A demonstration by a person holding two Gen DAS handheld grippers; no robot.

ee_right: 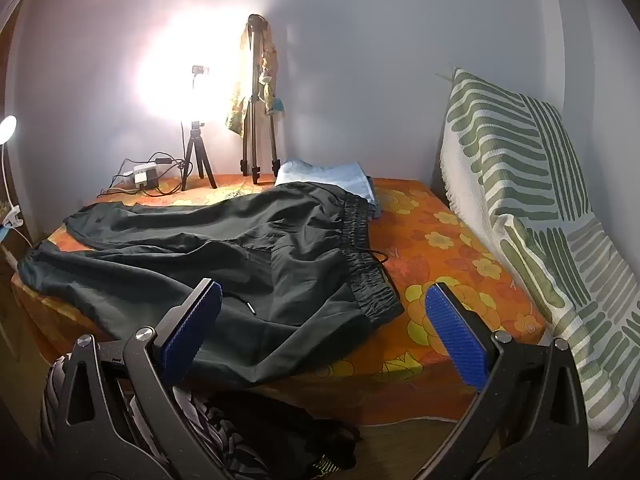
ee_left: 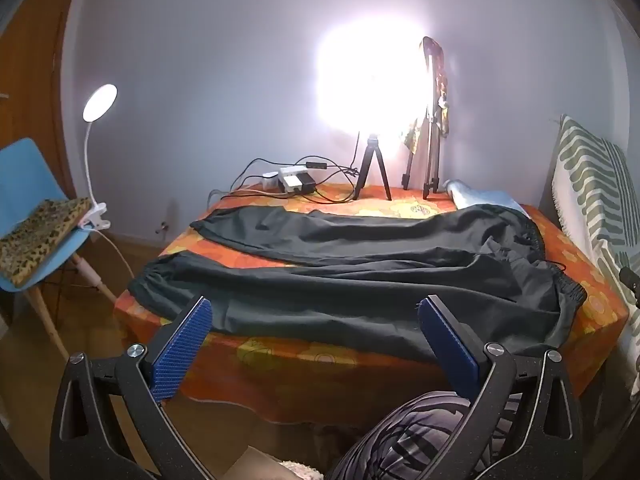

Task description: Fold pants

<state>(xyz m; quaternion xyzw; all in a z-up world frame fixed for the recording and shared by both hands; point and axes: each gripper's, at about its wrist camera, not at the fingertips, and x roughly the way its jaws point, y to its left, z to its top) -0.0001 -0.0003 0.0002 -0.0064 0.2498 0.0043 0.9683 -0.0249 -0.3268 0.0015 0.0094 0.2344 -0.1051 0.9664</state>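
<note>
The table under its orange flowered cloth (ee_left: 360,372) carries the dark, thin-fabric pants (ee_left: 352,276) spread full length, legs apart and running left, elastic waistband (ee_right: 368,264) to the right, near edge drooping over the front, so I'd judge no fold is made and all the folding is left. Both the left gripper (ee_left: 316,344) and the right gripper (ee_right: 324,328) hover short of the cloth, blue pads spread wide, pinching nothing. Only the left view shows the blue chair (ee_left: 36,200) and gathered leg cuffs; the right shows what may be a drawcord (ee_right: 246,304).
</note>
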